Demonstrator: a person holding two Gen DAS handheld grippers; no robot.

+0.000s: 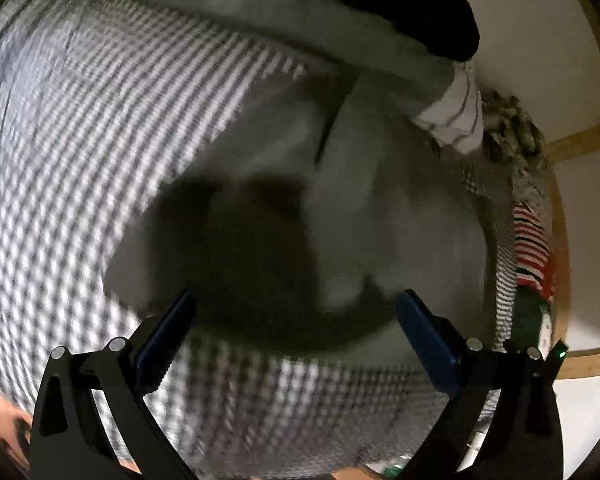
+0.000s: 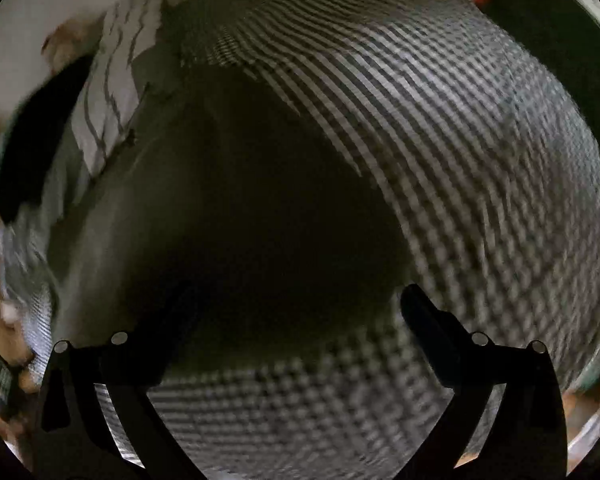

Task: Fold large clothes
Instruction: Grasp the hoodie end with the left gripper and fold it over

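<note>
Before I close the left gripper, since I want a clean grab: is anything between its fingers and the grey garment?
Nothing visible. The left gripper hangs open over the grey garment, with only its own shadow between them.

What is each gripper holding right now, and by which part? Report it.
Nothing. The left gripper and right gripper both hang open above the grey garment.

One grey garment, one checkered sheet
</note>
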